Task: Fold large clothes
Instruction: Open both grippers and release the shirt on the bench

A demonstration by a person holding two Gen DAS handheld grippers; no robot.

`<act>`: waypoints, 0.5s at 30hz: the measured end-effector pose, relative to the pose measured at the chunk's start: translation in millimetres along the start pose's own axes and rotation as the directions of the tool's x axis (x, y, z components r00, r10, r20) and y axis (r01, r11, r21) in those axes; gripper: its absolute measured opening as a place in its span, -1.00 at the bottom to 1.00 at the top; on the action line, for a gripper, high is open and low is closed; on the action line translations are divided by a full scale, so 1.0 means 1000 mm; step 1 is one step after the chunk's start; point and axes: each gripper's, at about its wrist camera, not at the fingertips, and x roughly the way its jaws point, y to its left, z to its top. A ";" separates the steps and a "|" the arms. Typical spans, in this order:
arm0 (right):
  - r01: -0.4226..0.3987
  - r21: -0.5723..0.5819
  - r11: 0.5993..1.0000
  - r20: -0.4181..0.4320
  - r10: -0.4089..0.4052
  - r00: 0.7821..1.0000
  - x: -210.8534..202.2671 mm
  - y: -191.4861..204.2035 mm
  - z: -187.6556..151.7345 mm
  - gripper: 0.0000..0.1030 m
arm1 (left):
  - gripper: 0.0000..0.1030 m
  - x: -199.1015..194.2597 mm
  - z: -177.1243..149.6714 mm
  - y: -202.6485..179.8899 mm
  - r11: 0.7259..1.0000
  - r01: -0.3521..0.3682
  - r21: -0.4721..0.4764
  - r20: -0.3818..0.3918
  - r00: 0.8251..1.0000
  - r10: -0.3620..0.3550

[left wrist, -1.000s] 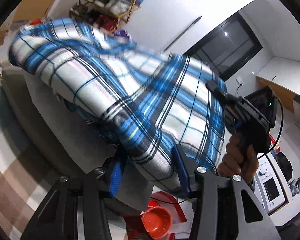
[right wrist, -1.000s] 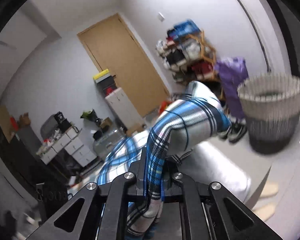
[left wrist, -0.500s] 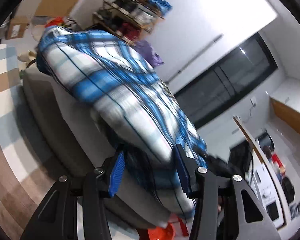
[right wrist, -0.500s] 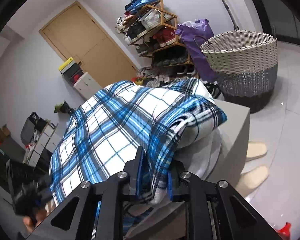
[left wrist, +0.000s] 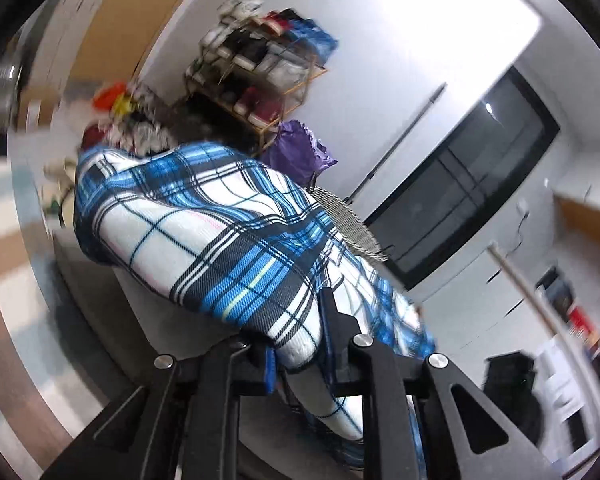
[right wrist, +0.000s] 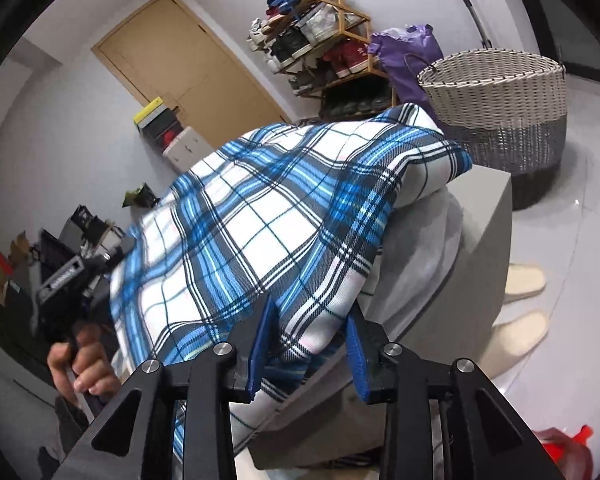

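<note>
A blue, white and black plaid garment (left wrist: 204,240) lies bunched over a grey padded block (right wrist: 488,216), on top of a pale grey cloth (right wrist: 420,248). My left gripper (left wrist: 300,344) is at the garment's near edge, its jaws closing, with a thick fold pinched between the pads. In the right wrist view the plaid garment (right wrist: 260,216) spreads wide. My right gripper (right wrist: 310,344) is at its near hem, jaws opening, the hem lying loose between the blue pads (right wrist: 264,340). A hand (right wrist: 80,368) at the left holds the other tool's handle.
A wicker basket (right wrist: 496,100) stands beyond the block, with a purple bag (right wrist: 408,52) and a shoe rack (right wrist: 324,40) behind it. Pale slippers (right wrist: 520,280) lie on the tiled floor at the right. A wooden door (right wrist: 180,68) is at the back left.
The right gripper came down with the garment and its jaws parted, letting the hem go slack. The left gripper's wide jaws closed onto a fold, and its view swung towards the shoe rack.
</note>
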 end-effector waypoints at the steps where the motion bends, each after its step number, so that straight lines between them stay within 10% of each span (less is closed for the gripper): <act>1: 0.000 0.006 1.000 -0.002 0.000 1.000 0.000 0.000 -0.001 -0.32 | -0.73 0.008 -0.001 0.008 0.999 -0.032 -0.009 -0.024 0.999 0.032; 6: 0.045 -0.031 0.998 0.006 -0.045 0.999 -0.008 0.011 -0.008 -0.13 | -0.47 0.012 -0.015 0.035 0.994 -0.061 -0.091 -0.067 0.996 0.055; 15: 0.157 -0.177 0.972 0.085 -0.144 0.986 -0.033 0.050 -0.037 0.32 | -0.26 -0.041 -0.037 0.014 0.977 -0.206 0.051 -0.009 0.978 0.207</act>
